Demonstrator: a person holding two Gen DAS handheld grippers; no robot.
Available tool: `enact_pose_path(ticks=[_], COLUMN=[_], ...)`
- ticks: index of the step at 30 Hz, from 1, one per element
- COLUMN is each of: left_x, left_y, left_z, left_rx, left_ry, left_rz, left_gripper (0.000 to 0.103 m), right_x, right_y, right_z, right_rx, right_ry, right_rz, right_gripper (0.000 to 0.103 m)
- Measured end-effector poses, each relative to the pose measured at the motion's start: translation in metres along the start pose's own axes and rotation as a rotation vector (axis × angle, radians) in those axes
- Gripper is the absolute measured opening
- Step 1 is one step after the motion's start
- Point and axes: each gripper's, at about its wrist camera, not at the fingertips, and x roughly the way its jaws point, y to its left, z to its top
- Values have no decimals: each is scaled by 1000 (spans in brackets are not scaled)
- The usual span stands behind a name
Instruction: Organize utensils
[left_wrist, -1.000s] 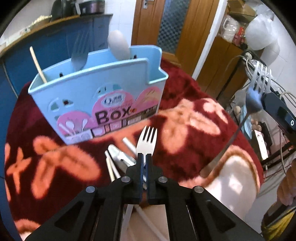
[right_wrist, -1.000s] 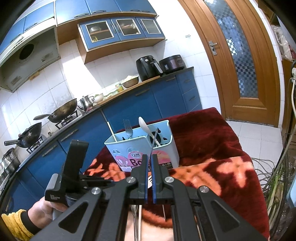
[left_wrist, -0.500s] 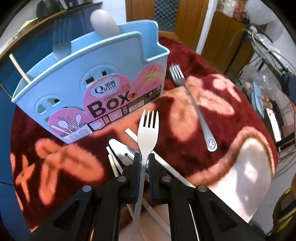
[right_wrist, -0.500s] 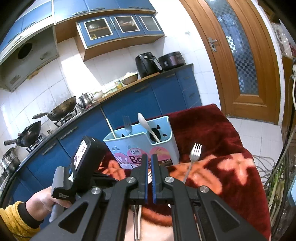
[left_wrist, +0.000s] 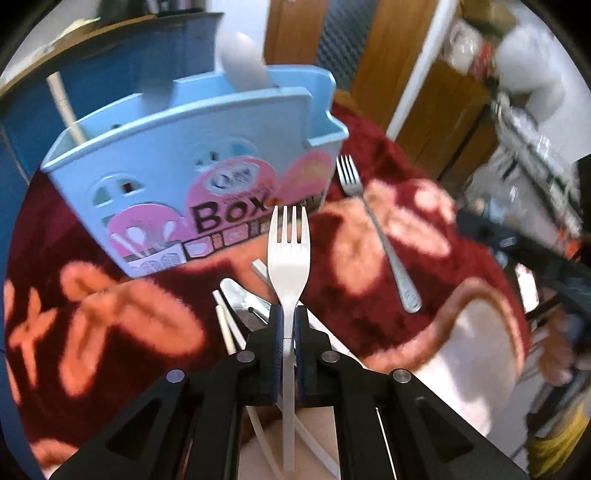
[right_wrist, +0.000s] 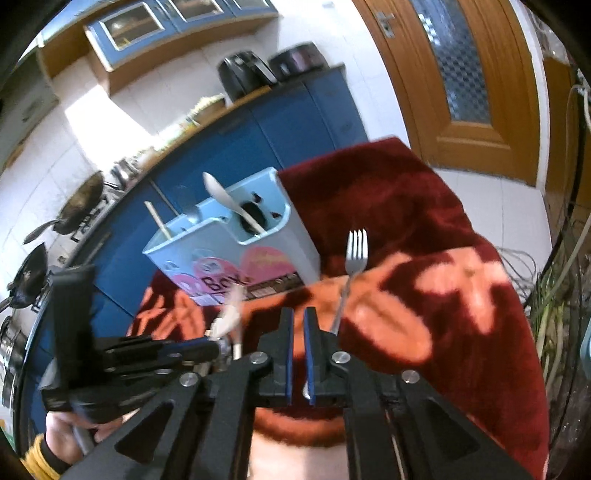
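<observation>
The white fork (left_wrist: 288, 254) sits clamped in your left claw (left_wrist: 288, 321), the two fingers pressed against its handle just below the head, tines pointing up and away from you toward the blue box (left_wrist: 199, 177). Its handle runs back between the fingers and out beneath the claw. Just under and to the left of that claw lie a metal utensil (left_wrist: 243, 299) and a few pale chopsticks (left_wrist: 227, 325) on the red blanket (left_wrist: 110, 314), none of them touching the fingers.

Your right claw (right_wrist: 298, 321) has its fingers drawn close together with only a narrow slit between them, and nothing shows in that slit. Right beside its right finger lies the metal fork (right_wrist: 349, 273), flat on the blanket with tines pointing away from you; its handle end passes behind that finger, and you cannot tell whether they touch. In the left wrist view, the same fork (left_wrist: 376, 236) lies well to the right of the left claw.

Beyond both claws, the box stands upright on the blanket, just left of the metal fork's tines. A white spoon (right_wrist: 231, 201) leans in its right compartment, bowl up. A single chopstick (right_wrist: 157, 219) stands at its left end. Something grey next to the spoon is too blurred to name.
</observation>
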Motion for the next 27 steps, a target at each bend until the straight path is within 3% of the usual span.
enact_pose_path(ticks=[6,15,23,27], left_x=[-30,-39,-40,-37], left_y=[20,31,42,42], left_z=[-10,-12,-12,-12], left_rx=[-70,-73,-106,-114], left_ry=[-134,-204,-236,-246], left_rz=[12,-17,-67,-80], left_gripper=[6,5,5,5], right_x=[45,90,116,116], right_y=[-1,14,7,5], right_z=[14,38,50,52], right_rx=[-29,-142,-120,-131], right_ry=[177,349,503,502], right_rz=[-117,-324,-327,-325], right_gripper=[15,15,16,9])
